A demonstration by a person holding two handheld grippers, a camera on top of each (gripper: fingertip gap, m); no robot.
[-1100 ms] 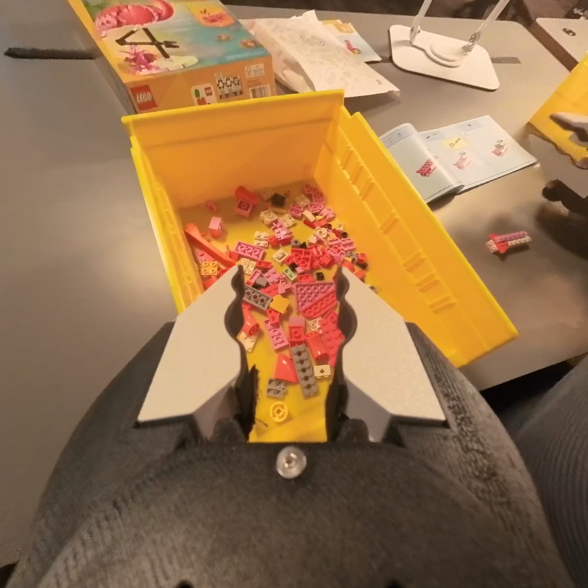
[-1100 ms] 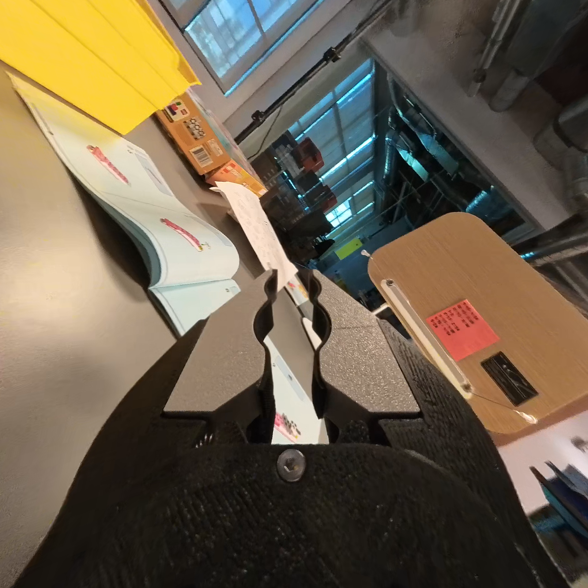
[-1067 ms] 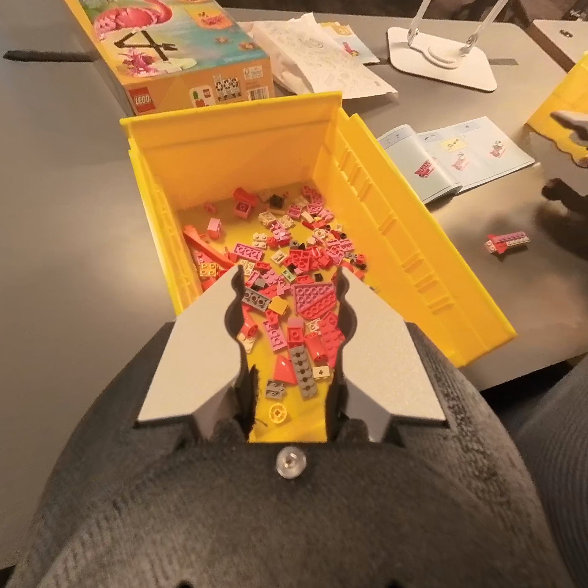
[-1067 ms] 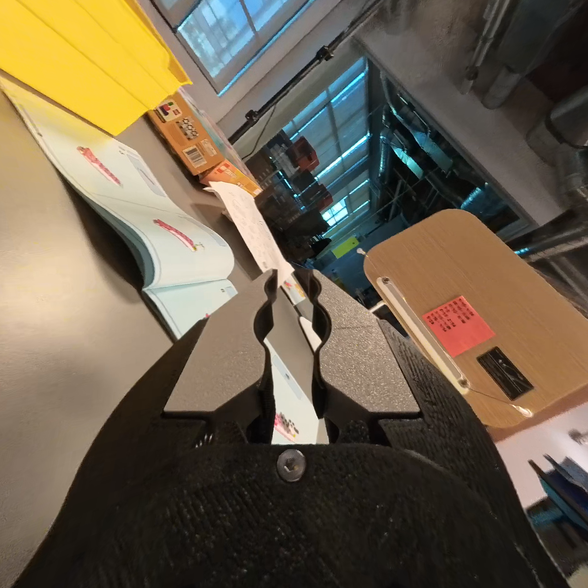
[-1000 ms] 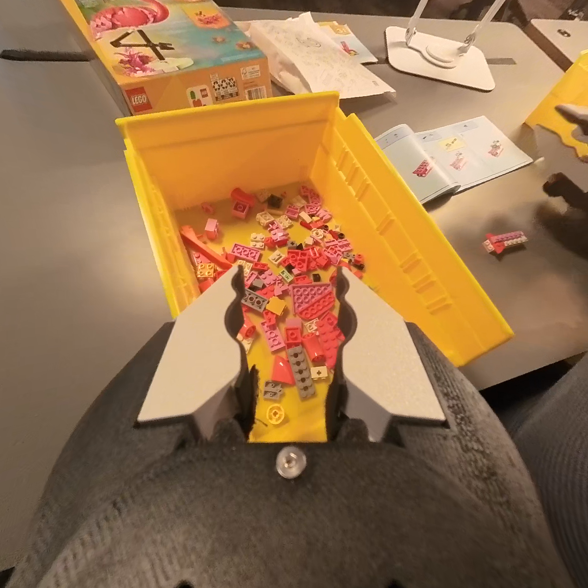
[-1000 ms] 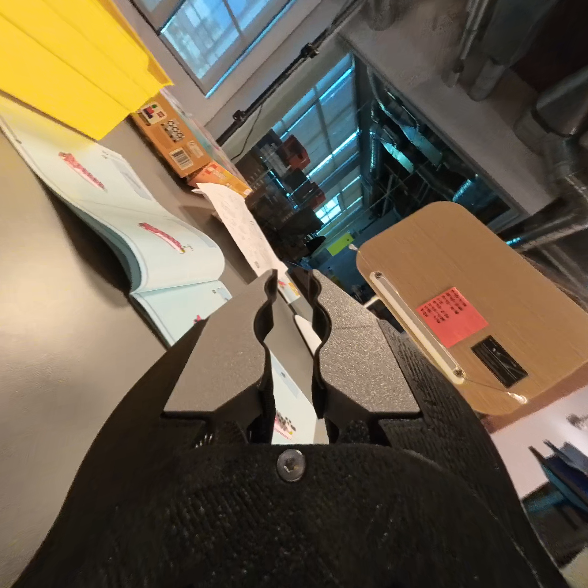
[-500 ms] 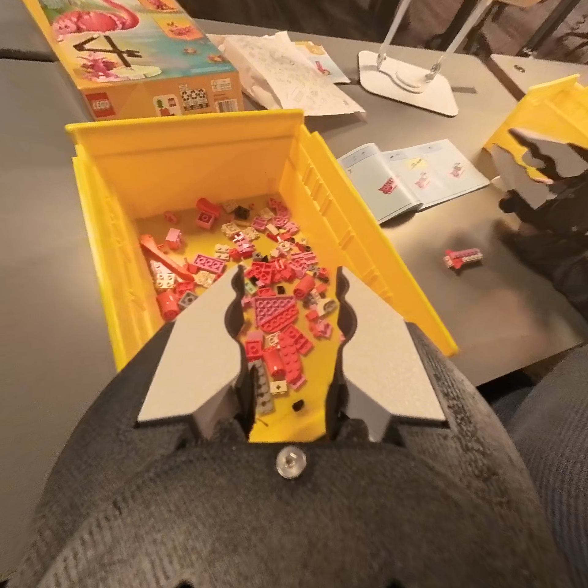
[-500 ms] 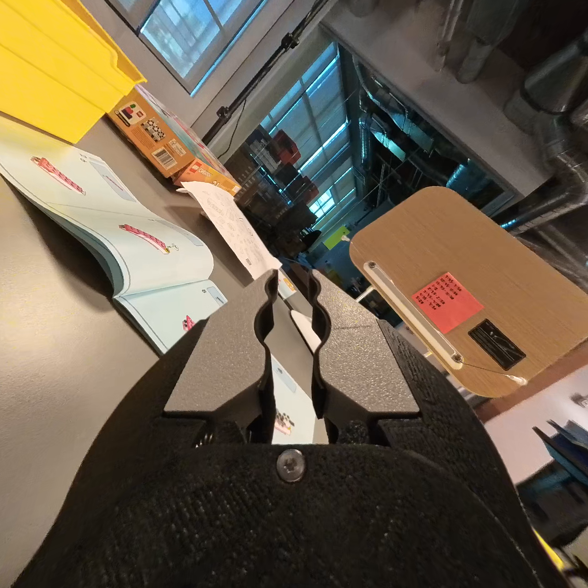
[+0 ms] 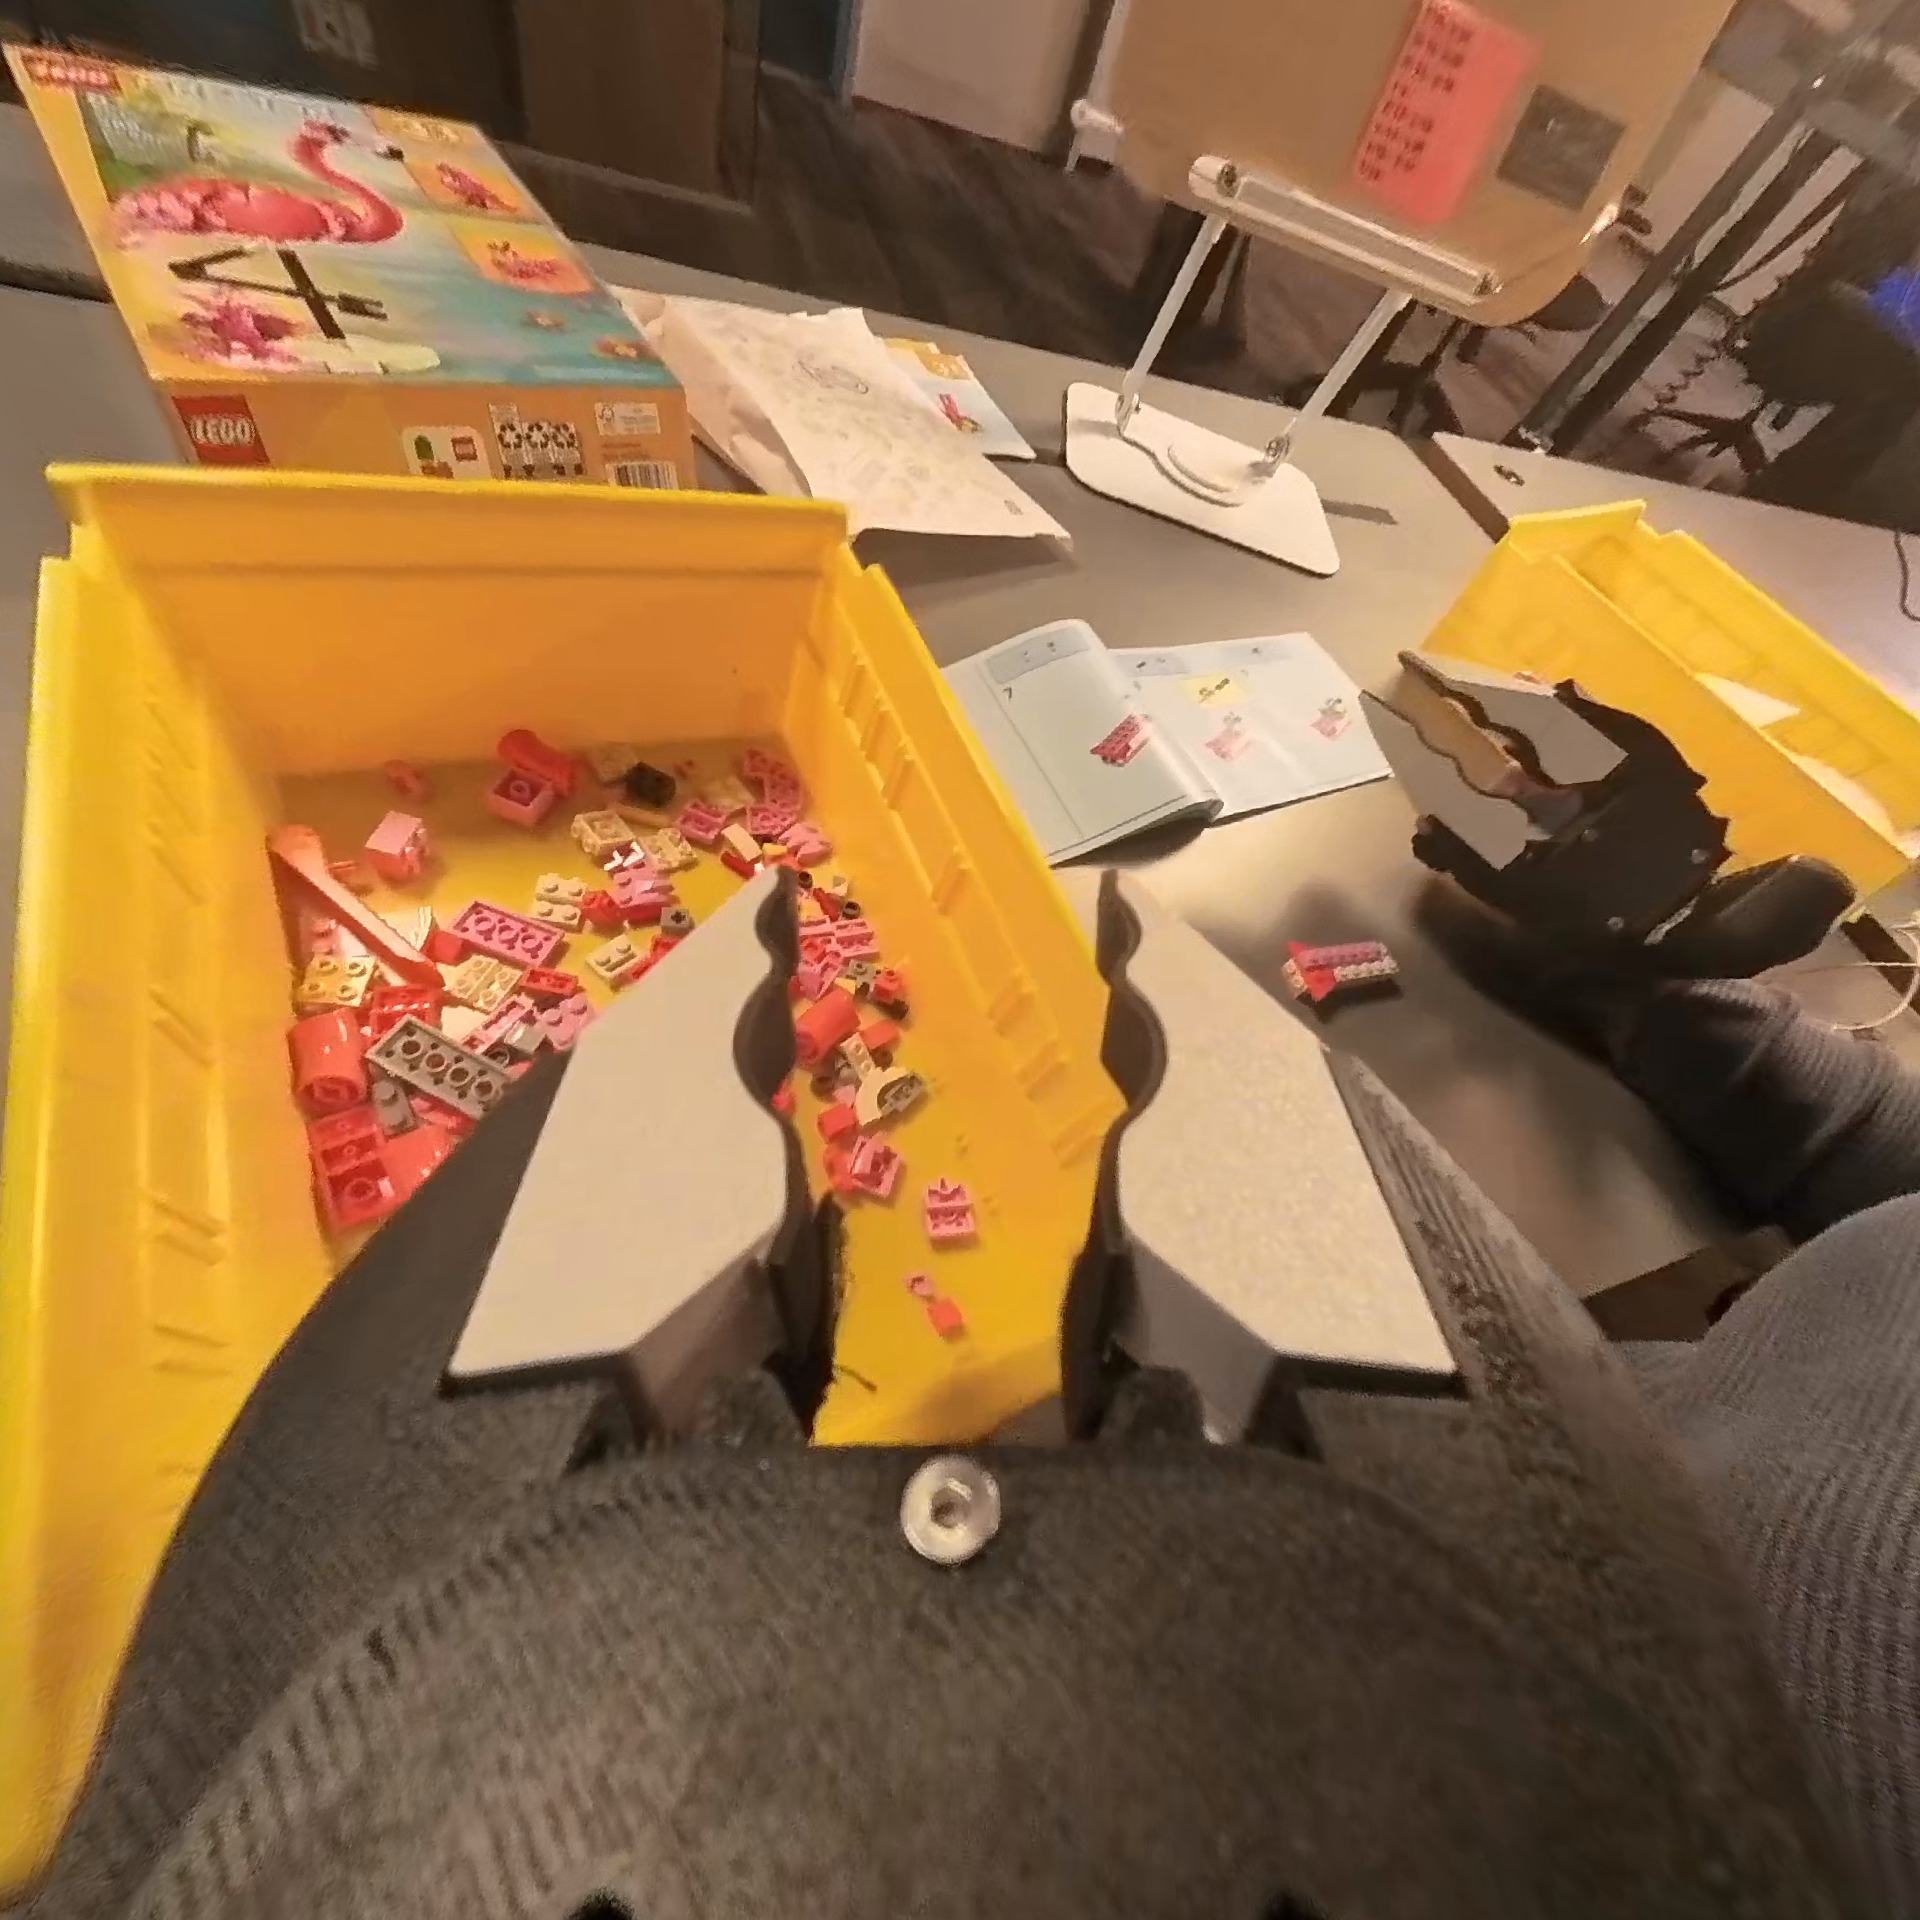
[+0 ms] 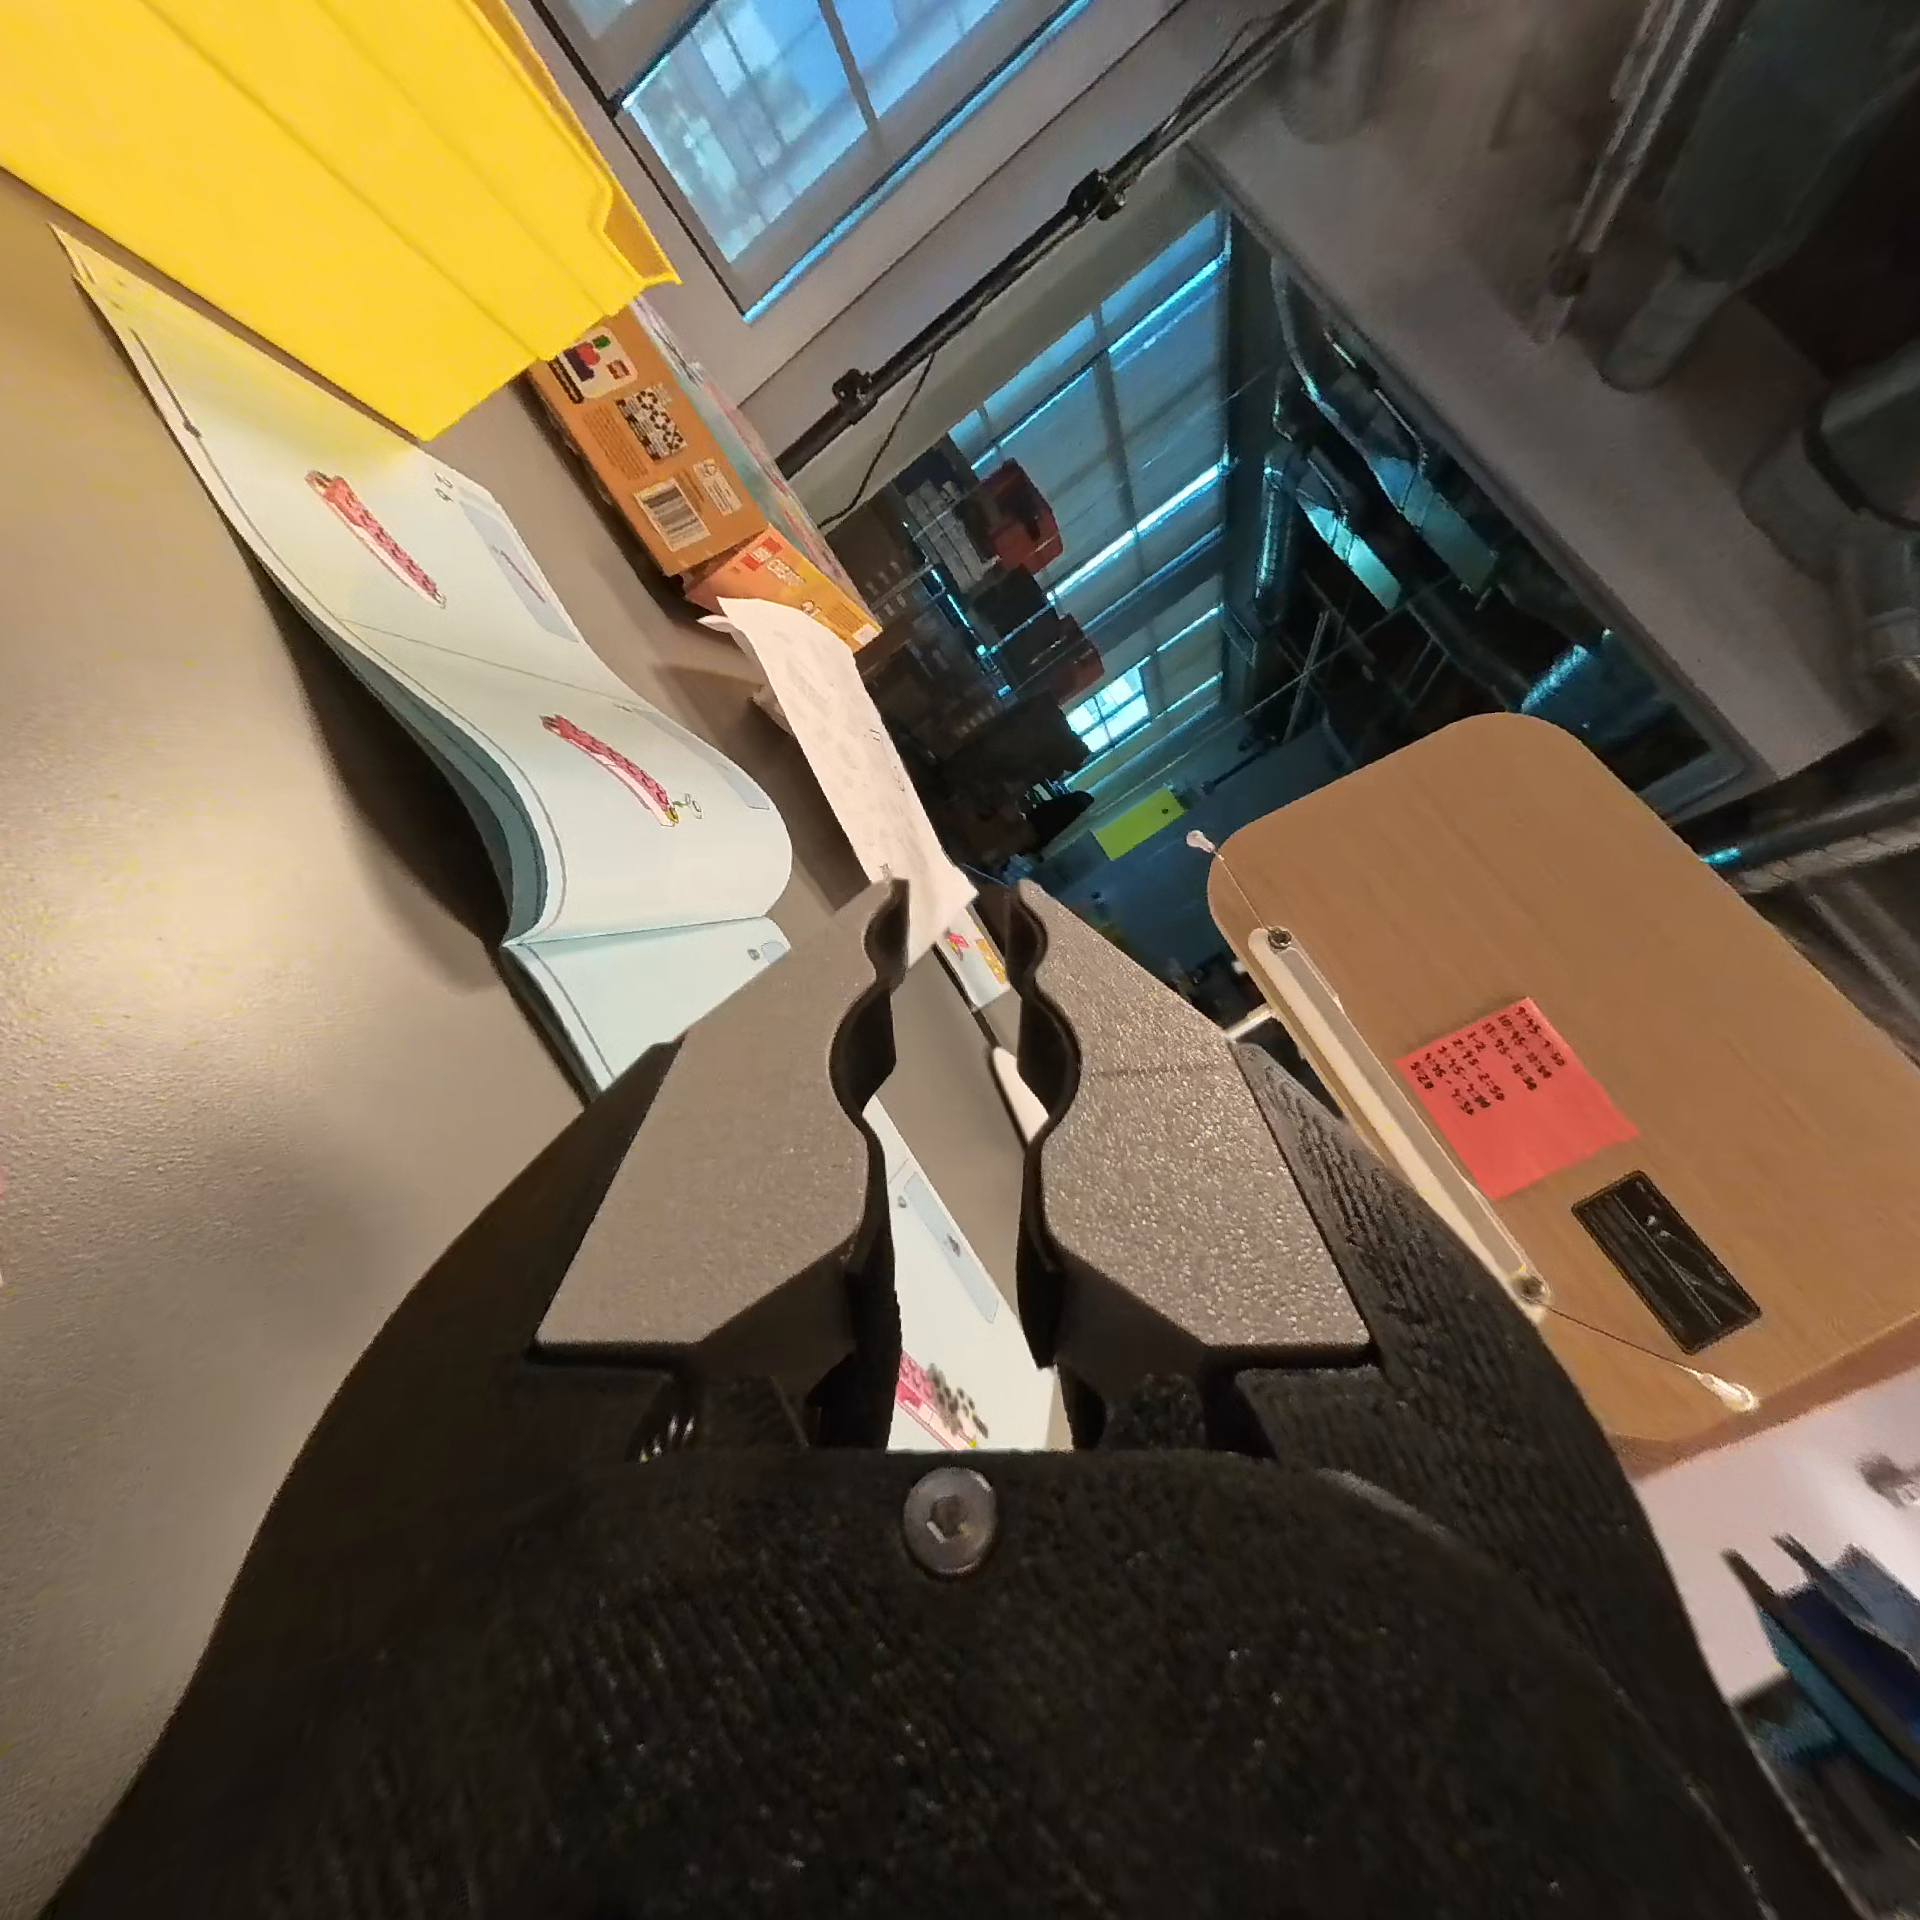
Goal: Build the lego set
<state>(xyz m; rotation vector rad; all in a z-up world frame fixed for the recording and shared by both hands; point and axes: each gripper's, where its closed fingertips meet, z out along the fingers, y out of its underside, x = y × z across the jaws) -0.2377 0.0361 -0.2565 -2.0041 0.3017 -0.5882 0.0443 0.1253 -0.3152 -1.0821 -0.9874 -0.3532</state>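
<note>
Left wrist view: left gripper [image 9: 940, 894] hovers over a yellow bin [image 9: 935, 727] of small pink, red and grey bricks [image 9: 582, 935], fingers wide apart, holding nothing.
Its right wall sits between the fingertips. Right gripper [image 10: 951, 904], tilted on its side above an open instruction booklet [image 10: 582, 769], has fingers slightly parted and bare; a small pink brick assembly [image 9: 1340, 966] lies near it on the grey table [image 9: 1247, 582].

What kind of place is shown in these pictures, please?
Probably a workshop or lab with a brick-building station: a grey table carries a yellow plastic bin of small pink and red bricks, an open pale-blue instruction booklet, and exposed ceiling ducts overhead.
</note>
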